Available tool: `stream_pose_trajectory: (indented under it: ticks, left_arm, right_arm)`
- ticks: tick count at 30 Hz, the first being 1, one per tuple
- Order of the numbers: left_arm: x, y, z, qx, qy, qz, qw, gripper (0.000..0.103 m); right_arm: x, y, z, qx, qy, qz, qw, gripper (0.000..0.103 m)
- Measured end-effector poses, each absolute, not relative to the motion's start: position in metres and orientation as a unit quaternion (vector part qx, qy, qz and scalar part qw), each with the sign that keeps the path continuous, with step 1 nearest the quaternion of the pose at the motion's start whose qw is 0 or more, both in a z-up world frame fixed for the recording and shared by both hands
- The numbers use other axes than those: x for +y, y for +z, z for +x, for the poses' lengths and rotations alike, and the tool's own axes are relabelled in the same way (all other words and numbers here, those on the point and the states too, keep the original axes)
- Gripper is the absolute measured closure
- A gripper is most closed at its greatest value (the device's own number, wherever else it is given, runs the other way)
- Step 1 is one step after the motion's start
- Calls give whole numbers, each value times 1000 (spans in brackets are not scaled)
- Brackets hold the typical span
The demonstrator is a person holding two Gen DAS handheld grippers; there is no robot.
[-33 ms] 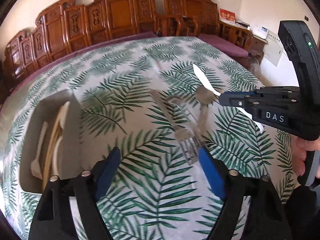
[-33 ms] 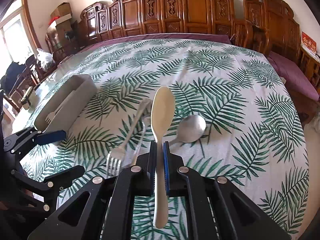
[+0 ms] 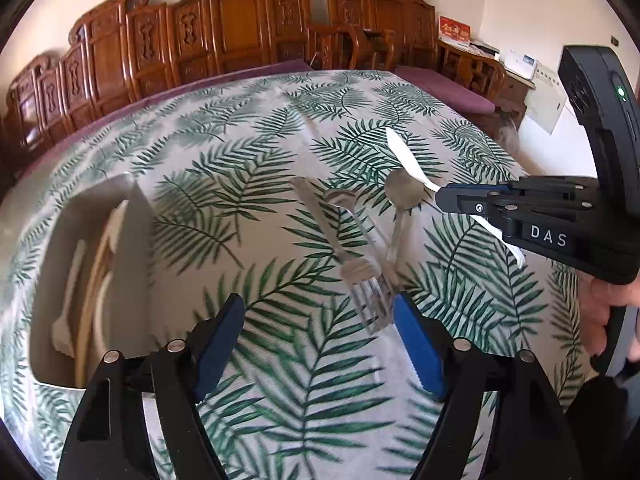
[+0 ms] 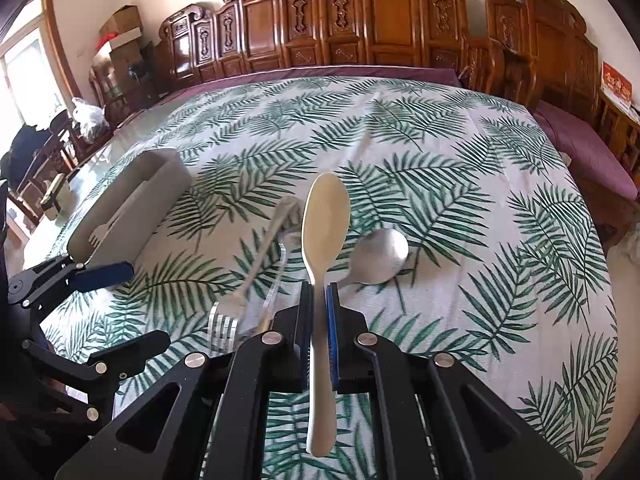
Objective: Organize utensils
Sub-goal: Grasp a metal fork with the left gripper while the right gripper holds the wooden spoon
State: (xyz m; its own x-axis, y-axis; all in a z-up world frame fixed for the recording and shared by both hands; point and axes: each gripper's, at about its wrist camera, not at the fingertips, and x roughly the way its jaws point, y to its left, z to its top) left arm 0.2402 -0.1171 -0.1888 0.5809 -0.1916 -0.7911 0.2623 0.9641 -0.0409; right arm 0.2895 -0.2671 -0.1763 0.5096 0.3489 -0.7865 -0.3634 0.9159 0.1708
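left wrist view first: the left gripper (image 3: 318, 344) hangs over the cloth (image 3: 248, 184) with its jaws spread wide and nothing between them. the metal fork (image 3: 360, 280) lies just ahead, tines nearest the right pad, its handle running away and to the left. a metal spoon (image 3: 402, 208) sits beside it. the tray (image 3: 132, 264) lies off to the left, pale utensils already inside. the right gripper (image 3: 444, 196) reaches in from the right, carrying the white spoon (image 3: 404, 156).

right wrist view: the jaws are clamped on that spoon's (image 4: 324, 240) handle — bowl pointing straight ahead, long axis in line with the fingers. the tray (image 4: 132, 200) lies forward and well to the left, so the drop likely needs a leftward swing — and the left gripper (image 4: 116, 312) sits nearer to it.
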Motion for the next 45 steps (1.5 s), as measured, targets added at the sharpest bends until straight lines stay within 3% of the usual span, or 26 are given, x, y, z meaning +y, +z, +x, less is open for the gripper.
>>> stream_pose_trajectory:
  ticks: [2, 5, 19, 21, 25, 27, 45]
  left_arm:
    - [-122, -194, 247, 445, -127, 35, 886, 31]
    - [-127, -203, 260, 459, -129, 21, 879, 45]
    - [-132, -228, 282, 489, -156, -56, 856, 69]
    - [-132, -228, 283, 492, -167, -71, 851, 79]
    - [-135, -227, 283, 495, -171, -75, 849, 86]
    - [-135, -225, 283, 496, -175, -77, 847, 99]
    - [-82, -180, 268, 476, -136, -17, 869, 100]
  right_arm:
    - [-272, -177, 291, 451, 205, -1, 869, 95]
    - [-279, -178, 293, 451, 202, 4, 869, 95]
    - [-281, -176, 296, 448, 209, 11, 869, 95]
    - [-279, -176, 296, 449, 210, 10, 869, 95]
    - [-275, -178, 296, 452, 213, 6, 866, 95]
    - [-272, -179, 296, 453, 215, 3, 865, 95]
    - [-230, -186, 294, 462, 248, -32, 851, 95]
